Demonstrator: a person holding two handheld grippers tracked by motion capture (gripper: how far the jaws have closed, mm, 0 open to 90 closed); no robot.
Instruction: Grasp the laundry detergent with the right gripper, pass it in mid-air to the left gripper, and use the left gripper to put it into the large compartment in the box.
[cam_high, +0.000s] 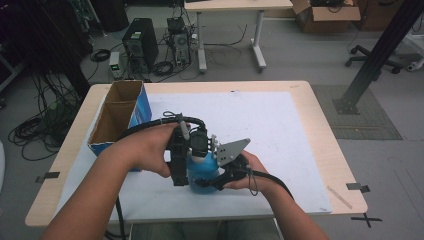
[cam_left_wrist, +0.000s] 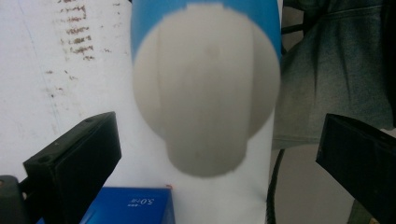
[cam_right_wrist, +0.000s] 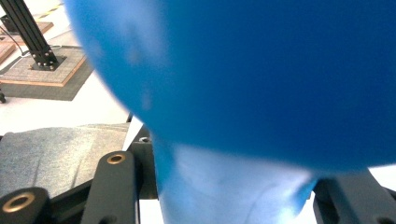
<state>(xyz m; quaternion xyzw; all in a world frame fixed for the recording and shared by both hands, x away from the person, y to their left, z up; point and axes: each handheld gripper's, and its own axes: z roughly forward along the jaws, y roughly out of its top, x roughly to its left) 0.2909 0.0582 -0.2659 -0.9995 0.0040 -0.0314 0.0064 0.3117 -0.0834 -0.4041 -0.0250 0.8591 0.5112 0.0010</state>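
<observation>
A blue bottle (cam_high: 204, 172) with a white cap (cam_high: 198, 158) stands near the front of the white mat (cam_high: 260, 125). My right gripper (cam_high: 214, 183) comes in from the right and is shut on the bottle's lower body; up close, the blue bottle (cam_right_wrist: 261, 79) sits between its jaws, my right gripper (cam_right_wrist: 233, 198) clamping it low down. My left gripper (cam_high: 186, 159) points down over the bottle's top. In its own view the white cap (cam_left_wrist: 205, 88) lies between the two black jaws, which stand wide apart and clear of it, so my left gripper (cam_left_wrist: 217, 135) is open.
An open cardboard box with blue sides (cam_high: 119, 114) stands at the mat's left edge, just beyond the left hand; its blue side (cam_left_wrist: 130, 207) shows below the cap. Both forearms enter from the table's front edge. Cables trail from each gripper.
</observation>
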